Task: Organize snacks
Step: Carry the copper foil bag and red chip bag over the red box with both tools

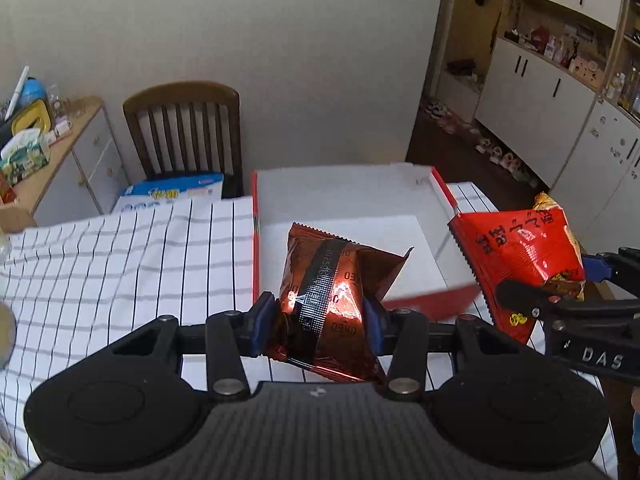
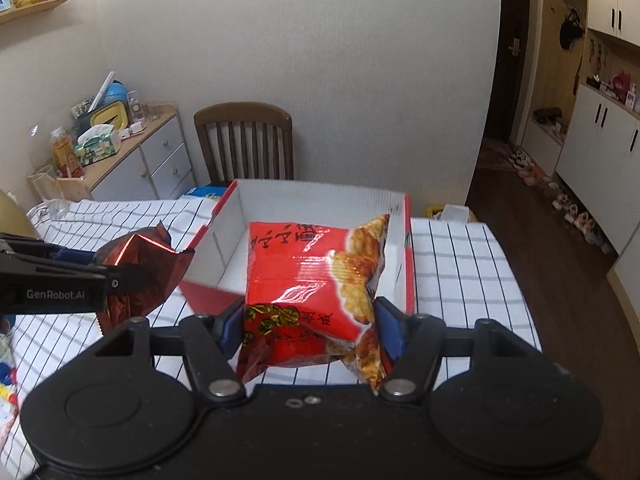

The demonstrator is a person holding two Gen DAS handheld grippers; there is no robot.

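My left gripper (image 1: 318,326) is shut on a dark red foil snack packet (image 1: 328,280), held in the air in front of an open red box with a white inside (image 1: 344,192). My right gripper (image 2: 310,330) is shut on a bright red chip bag (image 2: 308,276), also lifted before the same box (image 2: 320,200). In the left wrist view the chip bag (image 1: 516,252) and the right gripper (image 1: 560,280) hang at the right. In the right wrist view the foil packet (image 2: 140,268) and the left gripper (image 2: 92,268) show at the left.
The box stands on a table with a white, black-checked cloth (image 1: 120,264). A wooden chair (image 1: 188,132) stands behind it with a blue-and-white carton (image 1: 172,194) on the seat. A cluttered side cabinet (image 2: 132,160) is at the left, cupboards (image 1: 560,92) and shoes at the right.
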